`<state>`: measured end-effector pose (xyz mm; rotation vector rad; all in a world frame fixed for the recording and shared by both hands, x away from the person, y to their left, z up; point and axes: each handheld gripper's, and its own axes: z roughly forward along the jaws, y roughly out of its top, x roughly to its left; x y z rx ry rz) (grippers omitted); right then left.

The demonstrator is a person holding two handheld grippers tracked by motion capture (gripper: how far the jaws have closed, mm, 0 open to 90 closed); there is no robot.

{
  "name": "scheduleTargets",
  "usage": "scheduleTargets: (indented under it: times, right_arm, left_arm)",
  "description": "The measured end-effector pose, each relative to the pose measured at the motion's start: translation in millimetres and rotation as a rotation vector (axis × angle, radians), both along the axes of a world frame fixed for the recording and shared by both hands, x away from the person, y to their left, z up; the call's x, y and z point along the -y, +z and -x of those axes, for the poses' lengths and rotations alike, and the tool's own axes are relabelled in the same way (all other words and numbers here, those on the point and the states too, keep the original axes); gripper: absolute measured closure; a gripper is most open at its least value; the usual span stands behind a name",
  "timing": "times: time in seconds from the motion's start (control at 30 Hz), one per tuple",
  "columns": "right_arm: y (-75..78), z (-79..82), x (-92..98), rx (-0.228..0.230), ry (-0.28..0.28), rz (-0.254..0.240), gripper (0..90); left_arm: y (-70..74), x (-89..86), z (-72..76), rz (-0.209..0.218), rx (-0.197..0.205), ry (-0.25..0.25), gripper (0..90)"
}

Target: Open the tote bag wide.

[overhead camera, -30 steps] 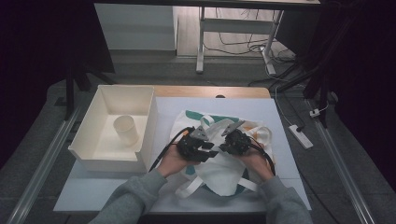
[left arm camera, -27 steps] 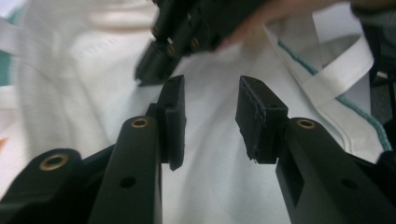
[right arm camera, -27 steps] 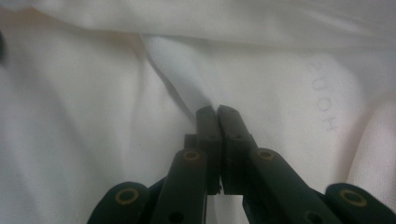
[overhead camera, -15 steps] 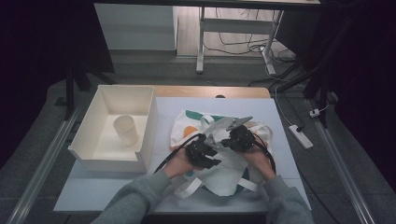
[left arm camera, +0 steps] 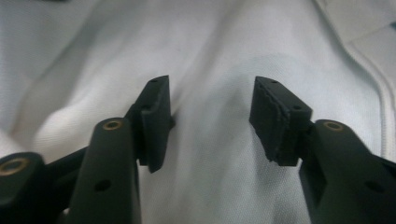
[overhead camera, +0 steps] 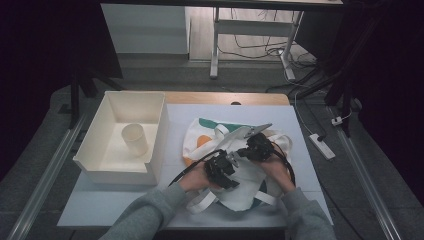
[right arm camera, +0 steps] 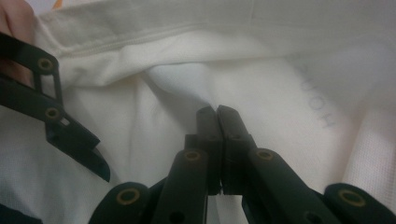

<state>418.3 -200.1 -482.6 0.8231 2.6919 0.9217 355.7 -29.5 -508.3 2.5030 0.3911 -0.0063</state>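
Lying crumpled across the middle of the high view, the white canvas tote bag with green and orange patches and broad white straps (overhead camera: 235, 165) rests on the pale grey table sheet (overhead camera: 115, 210), and both tools work its loose cloth from the lower centre of the frame. The right gripper (right arm camera: 216, 114) has its jaws pressed together; a thin fold may be pinched between them, probably to anchor that side, but I cannot tell. The left gripper (left arm camera: 210, 116) stands spread, its jaws having just been opening, pads hovering close over bare white fabric with nothing clamped between them, which looks like a release before a fresh hold. Its black jaw tip also shows at the left edge of the right gripper view, so the two tools sit near each other. The cream rectangular plastic bin (overhead camera: 161, 130) with a cream paper cup (overhead camera: 135, 139) inside fills the centre left, its wall just beside the bag's left edge; open room lies toward the lower left and along the upper part of the sheet.
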Motion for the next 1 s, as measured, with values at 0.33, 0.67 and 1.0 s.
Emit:
scheduleTargets:
  times: [0.33,0.67,1.0]
  right_arm:
    - [-0.1,-1.3,1.2,-0.007,-0.007,-0.009,88.6]
    - [2.9,-0.3,2.5,-0.001,-0.007,-0.011,88.5]
    - [34.5,-5.6,9.5,0.103,-0.041,-0.059,88.9]
  left_arm:
    - [-10.9,-1.5,-0.7,0.007,0.036,0.018,69.9]
    - [-10.0,0.4,3.1,-0.015,0.085,0.021,88.7]
    - [-6.0,0.8,10.7,-0.034,0.095,0.003,89.4]
